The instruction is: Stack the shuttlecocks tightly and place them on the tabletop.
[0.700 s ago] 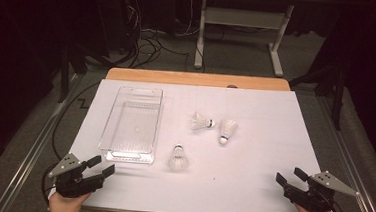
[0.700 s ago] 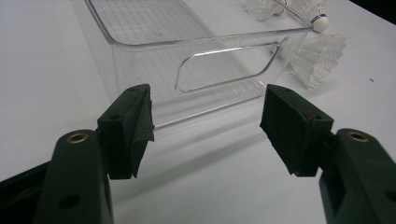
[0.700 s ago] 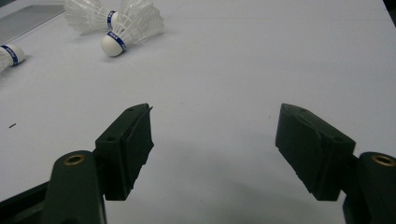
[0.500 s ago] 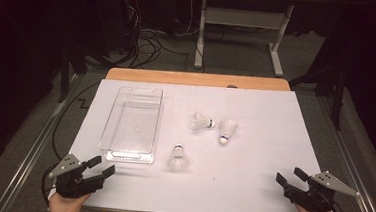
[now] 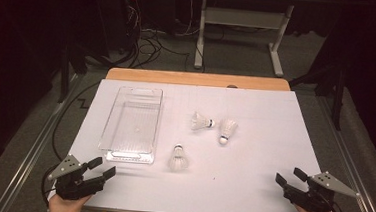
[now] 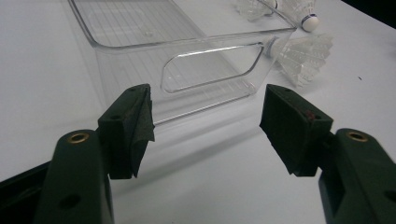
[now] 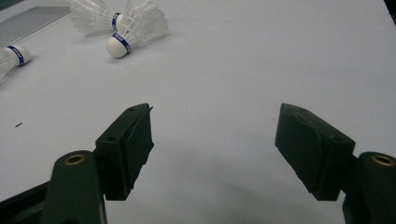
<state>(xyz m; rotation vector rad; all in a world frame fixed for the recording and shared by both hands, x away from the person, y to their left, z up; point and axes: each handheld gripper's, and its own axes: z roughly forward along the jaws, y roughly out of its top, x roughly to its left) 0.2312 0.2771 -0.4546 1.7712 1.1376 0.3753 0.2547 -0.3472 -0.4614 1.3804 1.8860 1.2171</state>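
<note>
Three shuttlecocks loose on the white table, clear bin beside them, both grippers spread and empty.

In the high view the bin (image 5: 132, 124) sits left of centre; one shuttlecock (image 5: 178, 157) lies just right of its near corner, and the other two (image 5: 202, 121) (image 5: 227, 130) lie close together at centre. Your left gripper (image 5: 102, 167) waits at lower left and your right gripper (image 5: 287, 176) at lower right, jaws wide apart with nothing between them. Expect the shuttlecocks to be very light, easy to nudge away, with feather skirts that crush. I judge you should pinch gently at the firm cork or just above it. The right gripper view shows the blue bands and cork heads at upper left, too small in the high view. The left gripper view shows the bin's handle slot (image 6: 212, 66) up close.
</note>
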